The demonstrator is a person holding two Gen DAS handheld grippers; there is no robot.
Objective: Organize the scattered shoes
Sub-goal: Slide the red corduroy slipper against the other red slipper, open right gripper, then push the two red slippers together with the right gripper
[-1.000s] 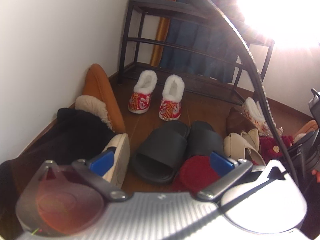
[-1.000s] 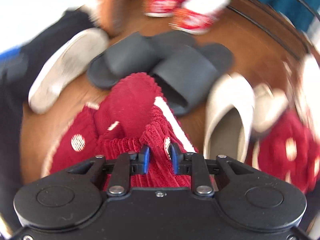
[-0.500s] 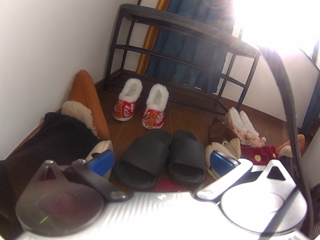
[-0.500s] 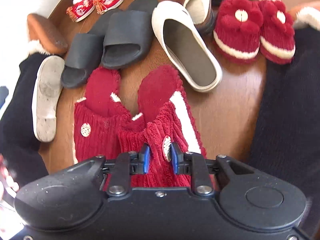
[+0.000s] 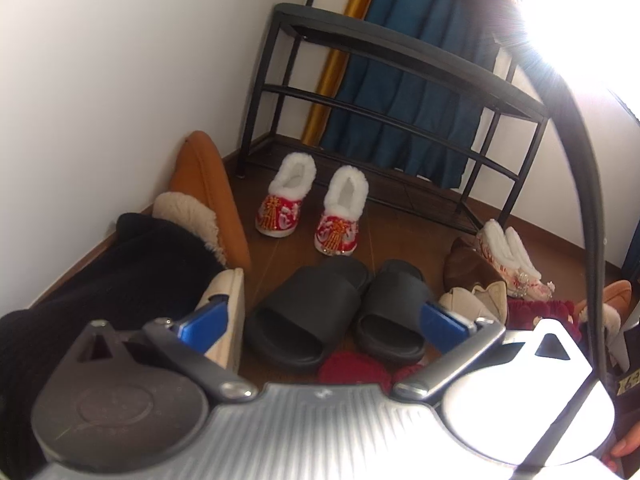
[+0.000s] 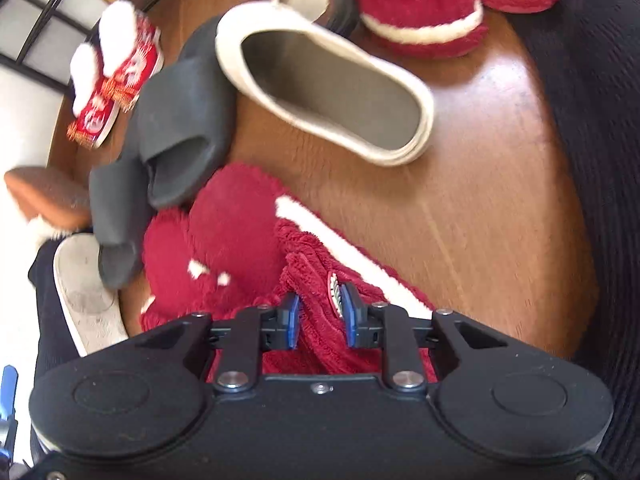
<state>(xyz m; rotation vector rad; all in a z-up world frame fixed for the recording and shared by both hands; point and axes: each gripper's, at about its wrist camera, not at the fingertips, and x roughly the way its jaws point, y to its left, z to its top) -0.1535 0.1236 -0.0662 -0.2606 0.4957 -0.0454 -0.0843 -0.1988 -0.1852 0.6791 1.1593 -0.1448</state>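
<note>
My right gripper (image 6: 319,309) is shut on the cuff of a pair of red knit slipper boots (image 6: 240,236), held above the wooden floor (image 6: 480,200); their tips also show in the left wrist view (image 5: 352,368). My left gripper (image 5: 320,320) is open and empty, above a pair of black slides (image 5: 320,312). A cream slipper (image 6: 332,84) lies beside the black slides (image 6: 180,120). Red embroidered fur-lined slippers (image 5: 312,208) stand in front of the black shoe rack (image 5: 400,92).
A tan boot (image 5: 204,184) leans on the left wall. A cream shoe (image 5: 224,320) lies sole-side by a black trouser leg (image 5: 100,280). Brown and white fur shoes (image 5: 488,264) lie at right. Another red slipper pair (image 6: 440,4) sits far right.
My right gripper has swung with the red boots, lifting and turning them over the floor. The left gripper has risen and pulled back, so the rack shows more fully.
</note>
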